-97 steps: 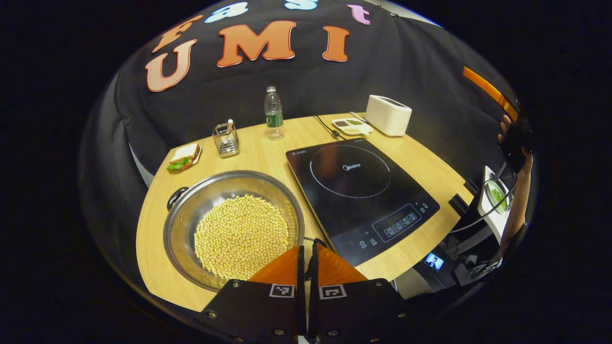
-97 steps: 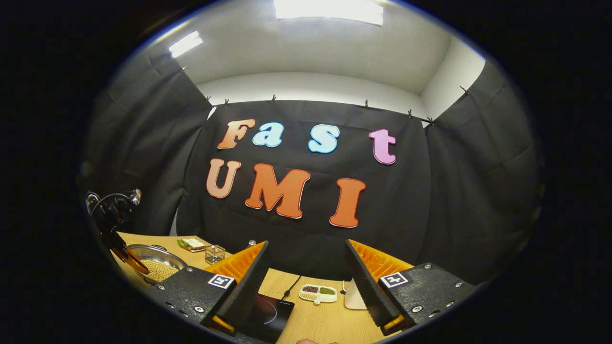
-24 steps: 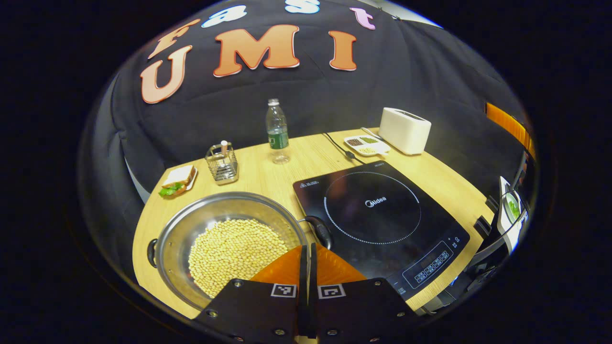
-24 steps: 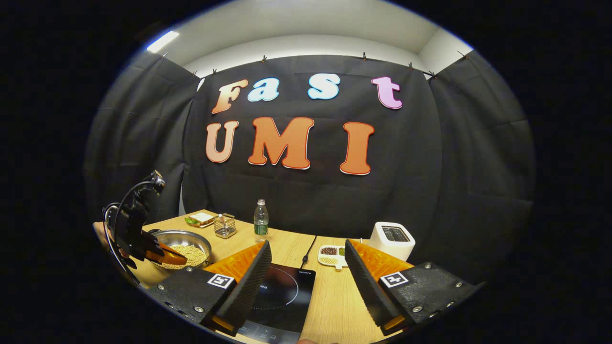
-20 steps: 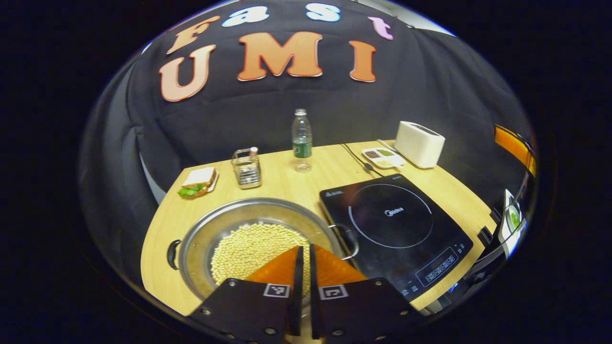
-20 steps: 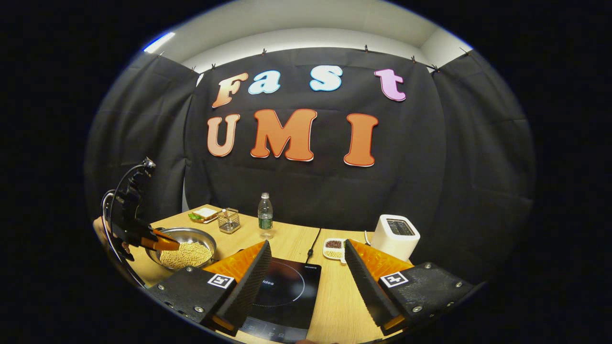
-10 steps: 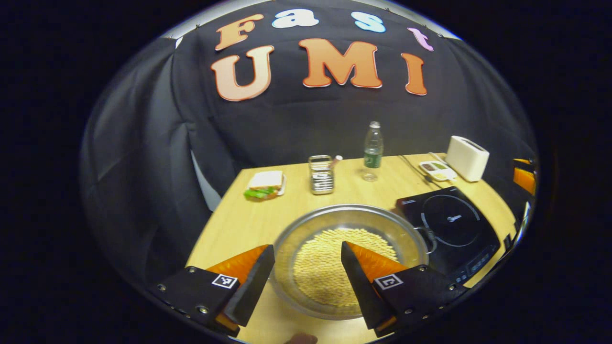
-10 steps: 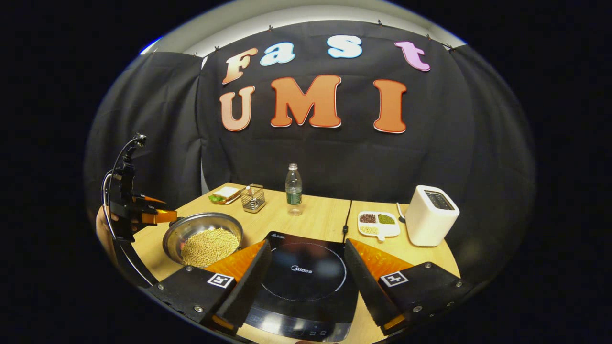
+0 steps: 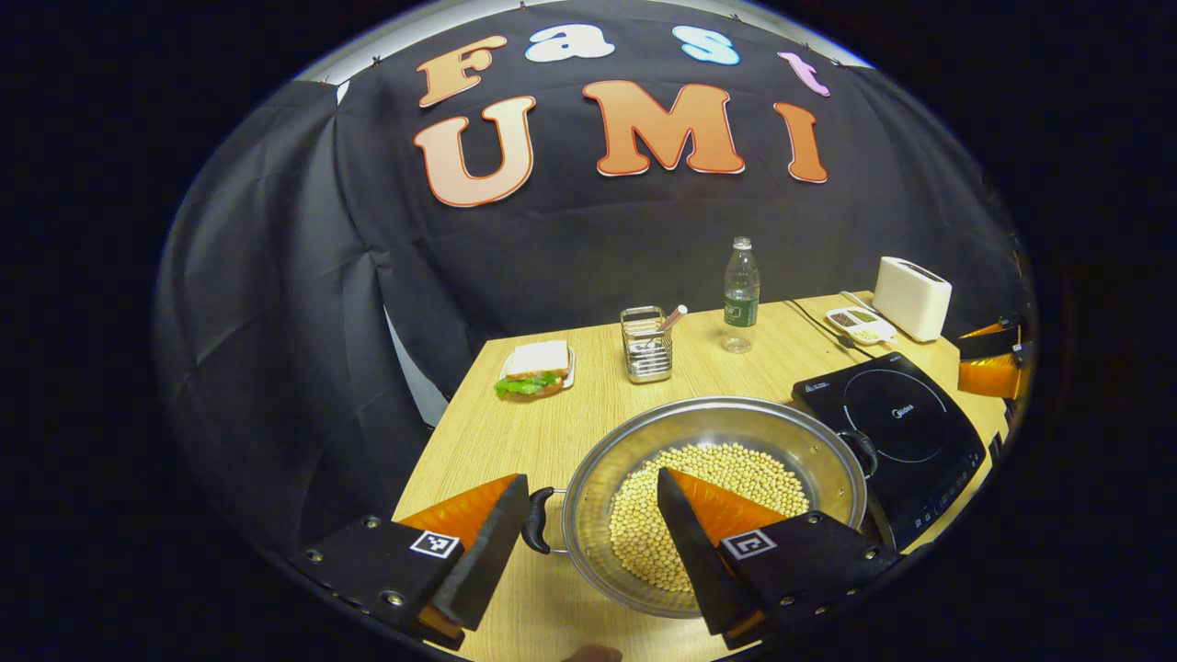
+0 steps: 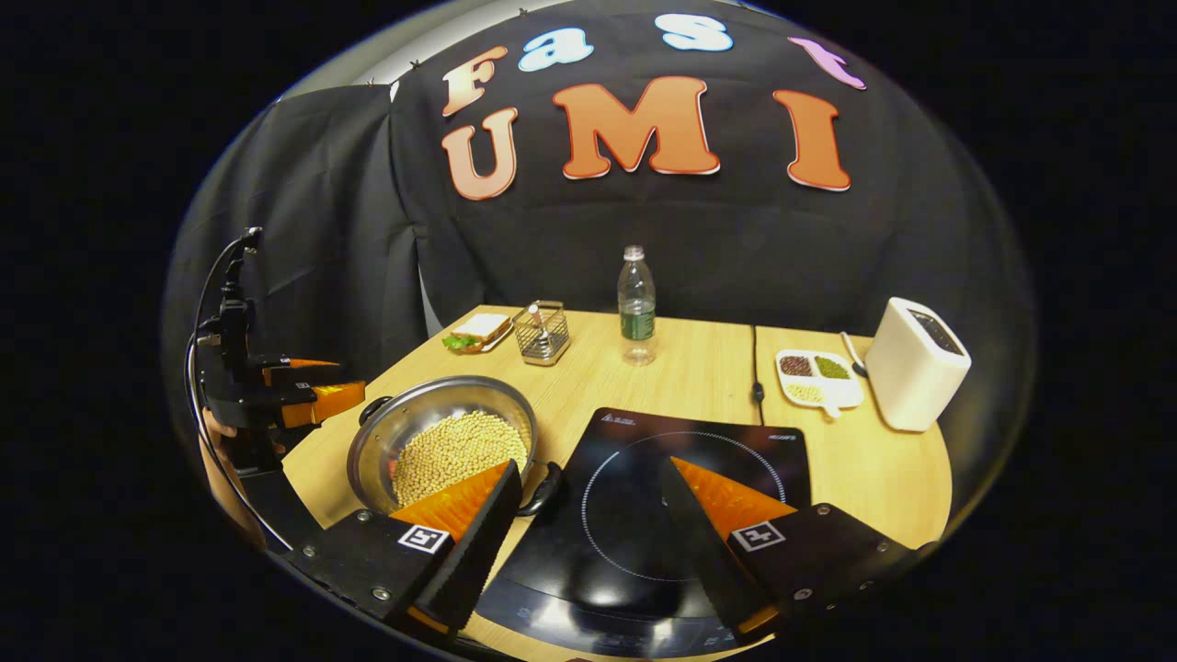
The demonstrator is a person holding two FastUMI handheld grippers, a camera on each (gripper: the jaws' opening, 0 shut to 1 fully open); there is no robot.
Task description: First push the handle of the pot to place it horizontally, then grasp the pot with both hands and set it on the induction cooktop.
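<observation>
Both grippers, left (image 9: 588, 538) and right (image 10: 588, 524), gape wide near my round steel pot of yellow beans (image 9: 715, 496); uneven handle grips could tip it, spilling beans.

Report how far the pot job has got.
Done: the pot sits with its handles out to either side. In hand: left gripper open around the near handle, right gripper open, empty. Left: grasping both handles, lifting onto the induction cooktop.

Our left gripper (image 9: 588, 515) and our right gripper (image 10: 588, 496), each with jaws spread wide apart
</observation>
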